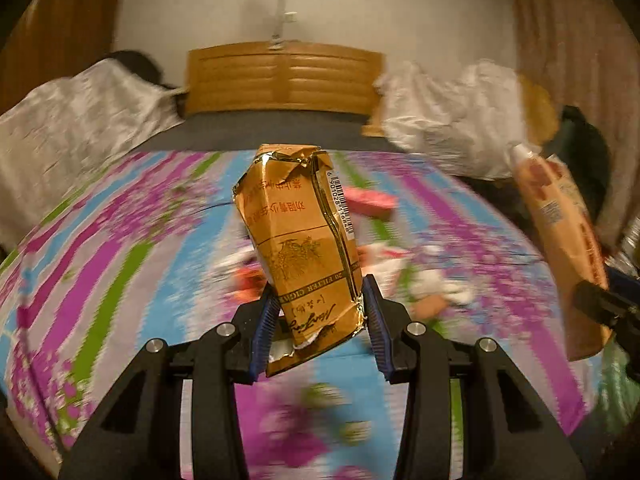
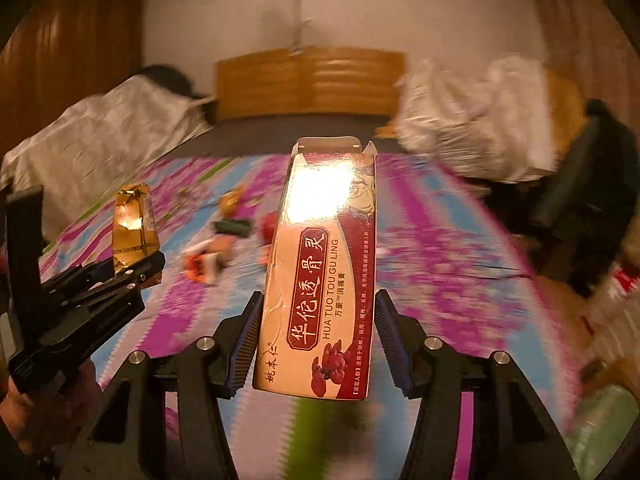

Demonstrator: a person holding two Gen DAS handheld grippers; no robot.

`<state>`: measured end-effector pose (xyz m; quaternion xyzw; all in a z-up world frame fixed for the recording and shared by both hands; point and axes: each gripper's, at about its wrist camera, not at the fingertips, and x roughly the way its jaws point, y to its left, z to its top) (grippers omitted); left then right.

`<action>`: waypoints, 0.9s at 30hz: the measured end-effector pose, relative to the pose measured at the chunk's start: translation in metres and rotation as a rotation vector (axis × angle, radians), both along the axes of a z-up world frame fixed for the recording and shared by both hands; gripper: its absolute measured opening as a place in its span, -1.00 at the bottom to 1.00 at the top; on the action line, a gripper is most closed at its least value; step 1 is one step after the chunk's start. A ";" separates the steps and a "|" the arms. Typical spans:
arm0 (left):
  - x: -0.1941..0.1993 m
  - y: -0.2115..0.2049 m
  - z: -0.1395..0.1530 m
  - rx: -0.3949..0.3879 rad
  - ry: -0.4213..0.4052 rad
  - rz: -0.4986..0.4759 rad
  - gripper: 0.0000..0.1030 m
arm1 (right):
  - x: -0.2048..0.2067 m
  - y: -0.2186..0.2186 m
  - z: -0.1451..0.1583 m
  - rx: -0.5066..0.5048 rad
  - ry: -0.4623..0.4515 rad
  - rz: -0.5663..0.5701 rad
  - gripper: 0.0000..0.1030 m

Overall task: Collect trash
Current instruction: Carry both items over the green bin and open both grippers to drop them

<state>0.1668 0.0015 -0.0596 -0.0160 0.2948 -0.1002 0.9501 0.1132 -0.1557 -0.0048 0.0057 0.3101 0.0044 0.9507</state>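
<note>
My left gripper [image 1: 320, 316] is shut on a crumpled gold cigarette pack [image 1: 298, 236] and holds it upright above the flowered bedspread [image 1: 120, 240]. The pack also shows in the right wrist view [image 2: 134, 232], with the left gripper [image 2: 120, 276] at the left edge. My right gripper [image 2: 320, 332] is shut on a long cream and red medicine box [image 2: 324, 272], its open flap pointing away. That box shows at the right of the left wrist view [image 1: 560, 240]. Several small bits of trash [image 2: 212, 256] lie blurred on the bedspread beyond.
A wooden headboard [image 1: 284, 80] stands at the far end of the bed. White bundles [image 1: 452, 120] lie at the back right and a pale cover [image 1: 72, 128] at the left. A dark chair [image 2: 580, 192] stands right of the bed.
</note>
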 end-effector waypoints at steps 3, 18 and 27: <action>-0.005 -0.047 0.010 0.008 -0.009 -0.110 -0.23 | -0.035 -0.050 0.017 0.006 -0.026 -0.110 0.11; -0.085 -0.307 0.040 0.030 -0.086 -0.698 -0.21 | -0.225 -0.290 0.029 0.010 -0.104 -0.692 0.11; -0.145 -0.420 0.029 0.073 -0.074 -0.930 -0.21 | -0.321 -0.393 0.005 0.010 -0.078 -0.949 0.11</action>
